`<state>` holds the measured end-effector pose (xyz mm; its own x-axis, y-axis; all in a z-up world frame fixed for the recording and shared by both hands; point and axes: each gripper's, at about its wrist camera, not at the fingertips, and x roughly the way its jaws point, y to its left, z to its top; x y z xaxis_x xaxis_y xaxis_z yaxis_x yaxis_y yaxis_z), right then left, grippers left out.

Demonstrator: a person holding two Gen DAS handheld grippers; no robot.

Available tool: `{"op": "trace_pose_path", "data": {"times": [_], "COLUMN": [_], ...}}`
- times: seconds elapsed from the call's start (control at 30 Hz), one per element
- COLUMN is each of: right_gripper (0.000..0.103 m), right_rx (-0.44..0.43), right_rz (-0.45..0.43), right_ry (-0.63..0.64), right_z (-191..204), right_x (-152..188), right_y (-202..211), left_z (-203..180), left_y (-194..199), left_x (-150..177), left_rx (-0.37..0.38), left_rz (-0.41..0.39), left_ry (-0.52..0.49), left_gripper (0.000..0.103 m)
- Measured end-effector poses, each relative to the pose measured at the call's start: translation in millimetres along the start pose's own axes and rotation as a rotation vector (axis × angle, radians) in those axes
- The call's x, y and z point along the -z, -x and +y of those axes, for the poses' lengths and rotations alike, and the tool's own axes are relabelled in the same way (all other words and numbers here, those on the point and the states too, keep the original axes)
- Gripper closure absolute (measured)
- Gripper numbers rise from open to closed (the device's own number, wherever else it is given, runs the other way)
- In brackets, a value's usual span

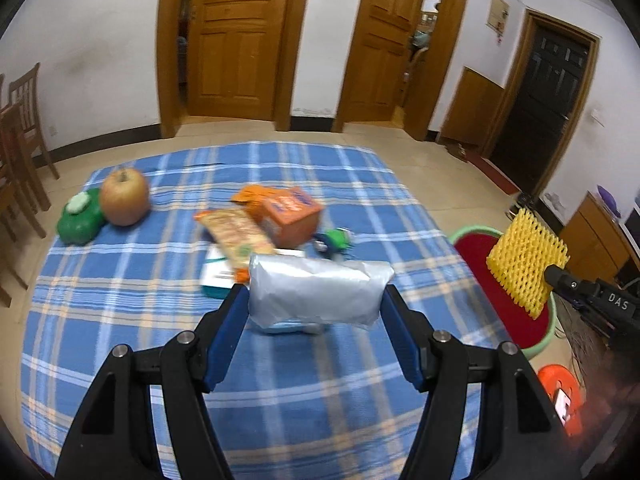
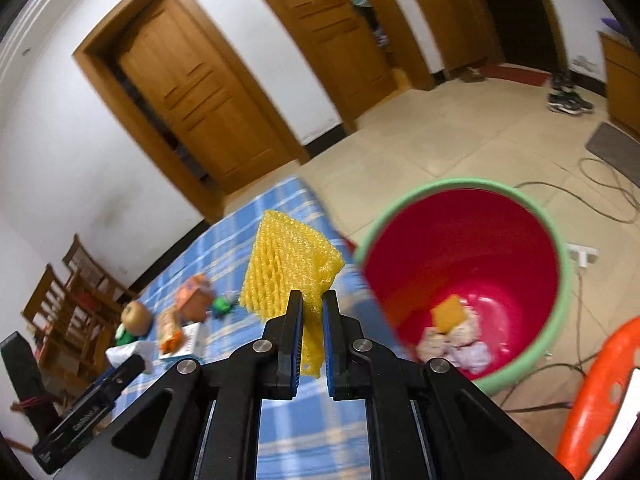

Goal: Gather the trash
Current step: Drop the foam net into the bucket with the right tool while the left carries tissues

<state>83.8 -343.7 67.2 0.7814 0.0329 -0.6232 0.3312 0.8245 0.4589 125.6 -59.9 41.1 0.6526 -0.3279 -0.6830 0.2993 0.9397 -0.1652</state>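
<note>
My left gripper [image 1: 314, 292] is shut on a silvery plastic tissue pack [image 1: 316, 290] and holds it above the blue plaid tablecloth [image 1: 120, 320]. My right gripper [image 2: 312, 300] is shut on a yellow foam fruit net [image 2: 288, 268], held by the table's right edge beside the red bin with a green rim [image 2: 560, 248]; the net also shows in the left wrist view [image 1: 524, 262]. The bin [image 1: 476, 246] holds crumpled paper [image 2: 464, 344] and an orange scrap. On the cloth lie an orange box [image 1: 286, 210], an orange snack wrapper [image 1: 236, 230], a white-teal box [image 1: 216, 276] and a small green wrapper [image 1: 336, 238].
An apple [image 1: 124, 196] and a green container [image 1: 80, 218] sit at the table's far left. Wooden chairs [image 1: 20, 148] stand left. An orange stool [image 2: 600, 392] is right of the bin. Cables [image 2: 600, 184] lie on the tiled floor.
</note>
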Motion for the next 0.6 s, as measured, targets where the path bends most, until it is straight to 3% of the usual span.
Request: {"op": "trace_pose_path", "data": {"times": [0.43, 0.6], "right_gripper": [0.091, 0.084], "right_rx": [0.137, 0.153], "right_rz": [0.004, 0.019], "right_ry": [-0.144, -0.171], "right_z": [-87, -104], "right_x": [-1, 0], "right_y": [2, -4], "left_z": [-77, -98], "left_y": [-24, -34], "left_x": [4, 5], "left_rx": [0.101, 0.127], "left_rz": [0.054, 0.073], "left_ry": [-0.124, -0.162], "left_gripper": [0.036, 0.036]}}
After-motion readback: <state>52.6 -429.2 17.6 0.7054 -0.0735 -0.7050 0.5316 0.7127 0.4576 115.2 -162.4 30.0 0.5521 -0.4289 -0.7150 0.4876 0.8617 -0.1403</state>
